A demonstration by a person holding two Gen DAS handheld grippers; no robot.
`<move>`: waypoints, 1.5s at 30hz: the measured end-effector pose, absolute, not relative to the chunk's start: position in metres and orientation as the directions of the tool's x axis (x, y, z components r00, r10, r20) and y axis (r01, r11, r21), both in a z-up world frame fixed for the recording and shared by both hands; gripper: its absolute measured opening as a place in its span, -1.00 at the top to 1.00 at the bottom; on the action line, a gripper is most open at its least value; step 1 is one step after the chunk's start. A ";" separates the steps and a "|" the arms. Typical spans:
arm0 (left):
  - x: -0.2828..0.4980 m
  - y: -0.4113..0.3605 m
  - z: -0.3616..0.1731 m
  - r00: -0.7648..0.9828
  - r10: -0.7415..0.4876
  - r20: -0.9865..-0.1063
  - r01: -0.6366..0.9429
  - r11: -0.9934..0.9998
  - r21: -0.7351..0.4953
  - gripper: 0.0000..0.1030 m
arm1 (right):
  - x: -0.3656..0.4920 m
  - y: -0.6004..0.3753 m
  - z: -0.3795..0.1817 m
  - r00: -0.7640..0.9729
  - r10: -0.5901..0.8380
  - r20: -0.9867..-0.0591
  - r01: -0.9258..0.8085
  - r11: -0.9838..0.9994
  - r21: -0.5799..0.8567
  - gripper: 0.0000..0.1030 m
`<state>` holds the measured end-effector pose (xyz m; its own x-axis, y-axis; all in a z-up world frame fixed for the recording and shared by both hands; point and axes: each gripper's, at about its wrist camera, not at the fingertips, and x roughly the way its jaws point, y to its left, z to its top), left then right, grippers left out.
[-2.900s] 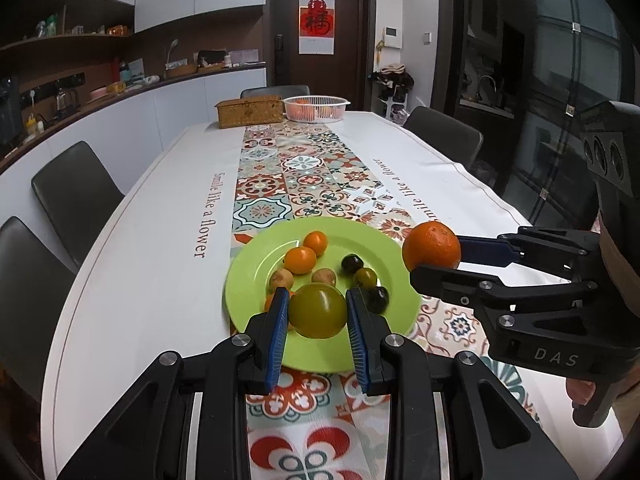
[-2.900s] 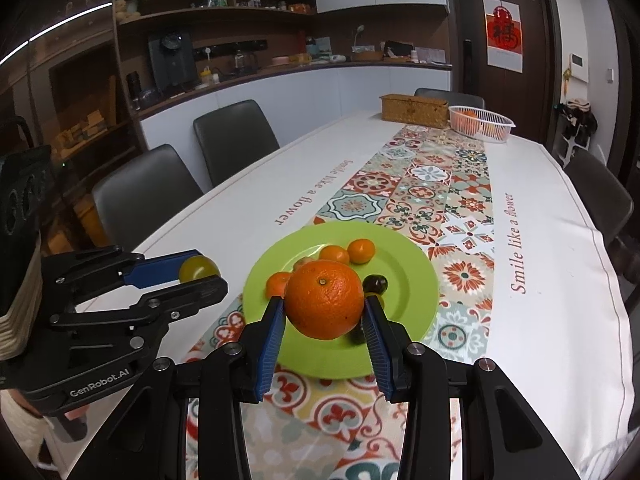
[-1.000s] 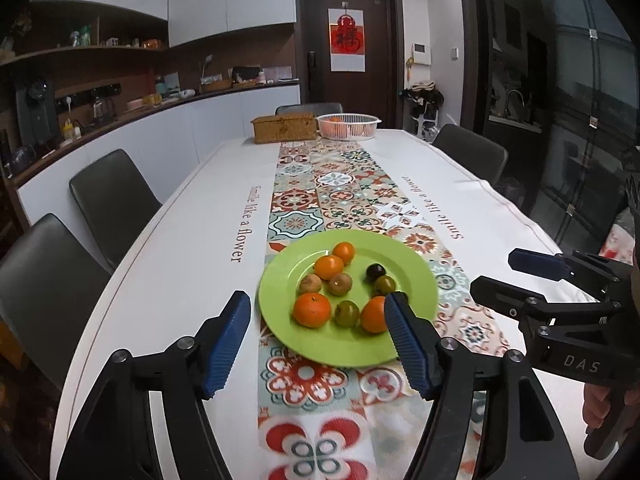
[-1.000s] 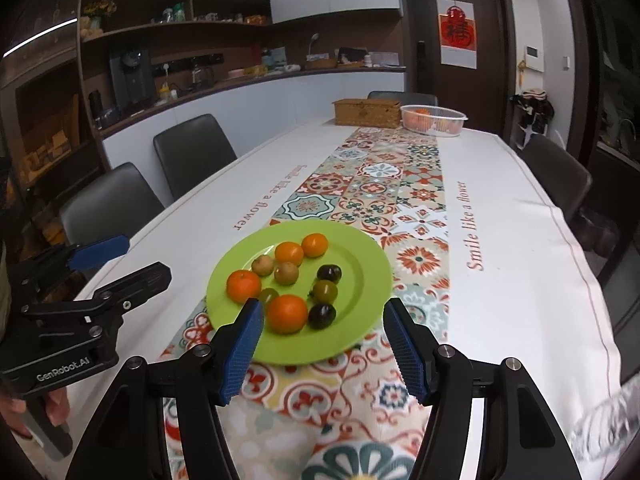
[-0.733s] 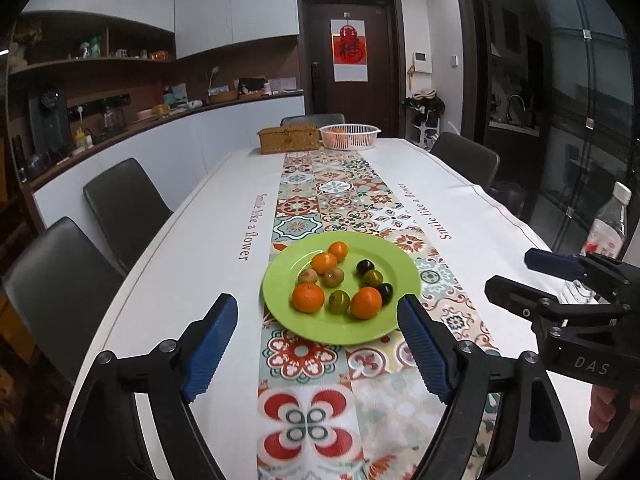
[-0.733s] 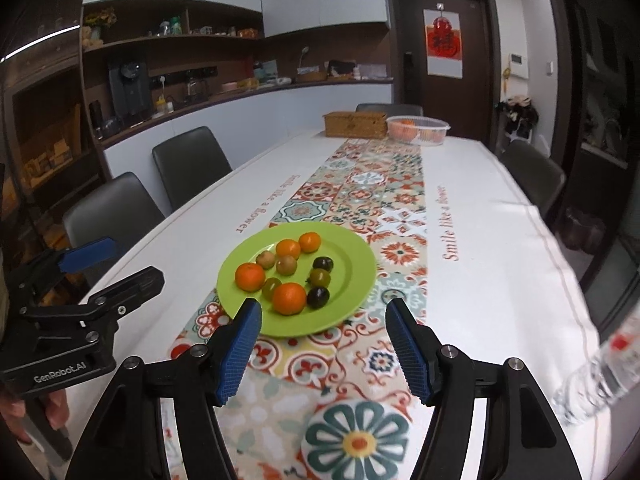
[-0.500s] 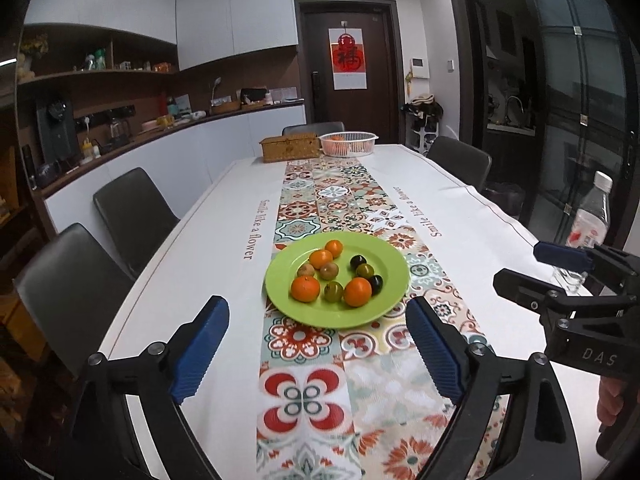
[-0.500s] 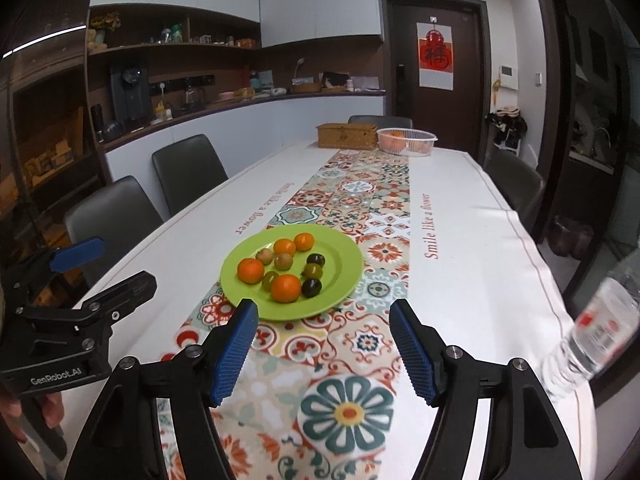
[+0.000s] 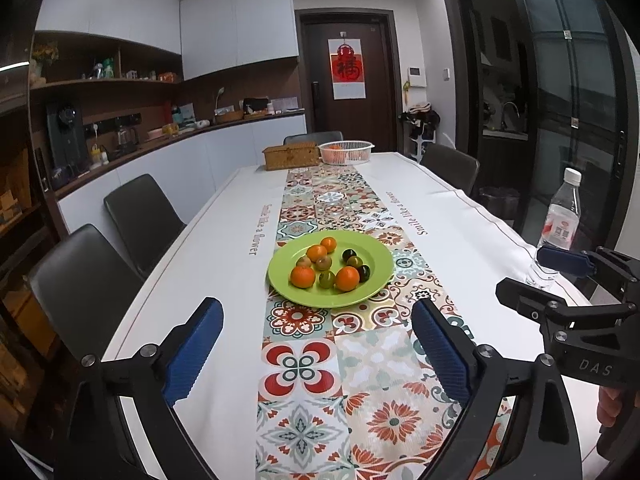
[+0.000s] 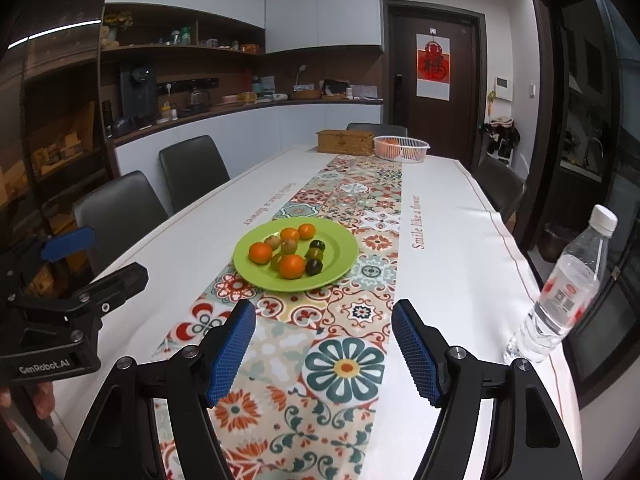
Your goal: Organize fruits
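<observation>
Left wrist view: left gripper (image 9: 316, 344) over the patterned table runner (image 9: 320, 380), jaws wide and opening further, nothing between the blue pads (image 9: 192, 348). Ahead, well apart from the fingertips, a green plate (image 9: 376, 280) on the runner, loaded with fruits (image 9: 330, 266): 4 orange ones, several small green, brown and near-black ones, all inside the rim. At the right edge, the right gripper (image 9: 532, 276) seen from the side, empty, with fingers of a hand below it (image 9: 610, 408). Behind it, a clear water bottle (image 9: 560, 220) upright near the table edge. At the far end, a wicker box (image 9: 291, 155) just beside a white basket (image 9: 346, 152) holding something orange.

Right wrist view: right gripper (image 10: 324, 348) over the same runner (image 10: 340, 360), jaws moderately apart, nothing between the pads. Plate (image 10: 340, 236) ahead with the fruits (image 10: 290, 254) clustered at its middle. Left gripper (image 10: 100, 260) at the left edge, empty. Bottle (image 10: 568, 292) to the right, leaning in the lens distortion. Wicker box (image 10: 346, 142) and basket (image 10: 402, 148) at the far end, dark chairs (image 10: 192, 172) along the left side.
</observation>
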<state>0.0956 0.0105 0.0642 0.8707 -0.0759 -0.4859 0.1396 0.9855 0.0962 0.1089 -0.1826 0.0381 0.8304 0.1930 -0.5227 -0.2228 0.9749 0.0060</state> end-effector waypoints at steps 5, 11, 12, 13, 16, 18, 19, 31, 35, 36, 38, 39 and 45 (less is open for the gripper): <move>0.087 0.008 0.066 0.875 -0.079 -0.478 0.142 0.985 0.099 -0.93 | 0.096 -0.186 0.041 0.835 0.192 -0.515 -0.219 0.976 0.008 -0.38; 0.078 0.004 0.070 0.885 -0.070 -0.460 0.134 0.985 0.109 -0.98 | 0.086 -0.189 0.045 0.843 0.186 -0.505 -0.207 0.978 0.016 -0.38; 0.077 0.004 0.071 0.888 -0.068 -0.455 0.131 0.985 0.109 -0.99 | 0.086 -0.190 0.046 0.843 0.188 -0.503 -0.207 0.978 0.018 -0.38; 0.075 0.004 0.072 0.890 -0.068 -0.450 0.130 0.986 0.108 -0.99 | 0.085 -0.191 0.046 0.844 0.187 -0.503 -0.206 0.978 0.019 -0.38; 0.073 0.004 0.073 0.892 -0.067 -0.448 0.127 0.986 0.107 -0.99 | 0.082 -0.192 0.047 0.846 0.189 -0.498 -0.204 0.979 0.024 -0.38; 0.071 0.003 0.074 0.893 -0.064 -0.446 0.124 0.986 0.108 -0.99 | 0.081 -0.192 0.047 0.847 0.189 -0.497 -0.204 0.979 0.026 -0.38; 0.071 0.003 0.075 0.893 -0.061 -0.446 0.122 0.987 0.109 -0.99 | 0.081 -0.192 0.047 0.848 0.187 -0.496 -0.202 0.979 0.024 -0.38; 0.062 0.001 0.077 0.891 -0.052 -0.450 0.120 0.985 0.122 -0.99 | 0.073 -0.192 0.052 0.852 0.191 -0.487 -0.203 0.979 0.028 -0.38; 0.061 0.002 0.078 0.888 -0.050 -0.457 0.114 0.987 0.113 -0.99 | 0.071 -0.193 0.053 0.853 0.194 -0.485 -0.205 0.978 0.032 -0.38; 0.061 0.003 0.078 0.888 -0.049 -0.457 0.112 0.987 0.112 -0.99 | 0.070 -0.193 0.053 0.853 0.194 -0.485 -0.204 0.978 0.032 -0.38; 0.061 0.003 0.078 0.889 -0.046 -0.456 0.110 0.987 0.115 -0.99 | 0.070 -0.193 0.053 0.853 0.193 -0.484 -0.204 0.978 0.030 -0.38; 0.060 0.003 0.079 0.889 -0.047 -0.455 0.110 0.987 0.114 -0.99 | 0.071 -0.193 0.052 0.853 0.193 -0.484 -0.204 0.978 0.031 -0.38; 0.058 0.003 0.079 0.892 -0.055 -0.448 0.116 0.987 0.109 -1.00 | 0.071 -0.193 0.052 0.852 0.195 -0.486 -0.206 0.978 0.032 -0.38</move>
<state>0.0583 0.0032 0.0791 0.8921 -0.0548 -0.4484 0.1155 0.9873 0.1091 0.0706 -0.1931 0.0523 0.8519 0.1949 -0.4861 -0.2058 0.9781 0.0315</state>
